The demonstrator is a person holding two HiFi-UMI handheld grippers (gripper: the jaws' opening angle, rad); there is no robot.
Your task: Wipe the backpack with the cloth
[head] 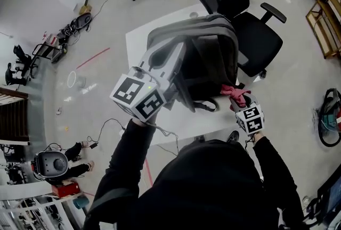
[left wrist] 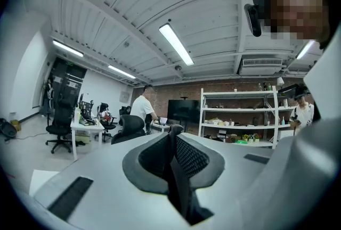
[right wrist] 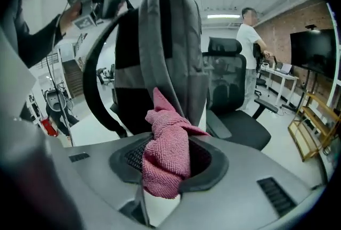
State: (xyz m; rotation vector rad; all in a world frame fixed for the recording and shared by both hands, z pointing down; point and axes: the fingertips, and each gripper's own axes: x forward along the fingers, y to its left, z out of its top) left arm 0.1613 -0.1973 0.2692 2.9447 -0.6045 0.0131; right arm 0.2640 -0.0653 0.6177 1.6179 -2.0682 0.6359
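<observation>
Upright grey backpack [head: 213,58], pink cloth [head: 234,93] (bunched) against its side.

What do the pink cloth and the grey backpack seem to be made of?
The pink cloth looks like microfibre terry: matte, with a fine looped pile, and it bunches softly. The backpack seems to be a woven synthetic, perhaps polyester: grey and matte, with stitched seams. The exact fibre cannot be told.

The left gripper [left wrist: 173,154] and right gripper [right wrist: 165,157] are moulded in grey, each capped by a white cube [head: 138,97] printed with black square markers. Black long sleeves [head: 120,165] are worn.
</observation>
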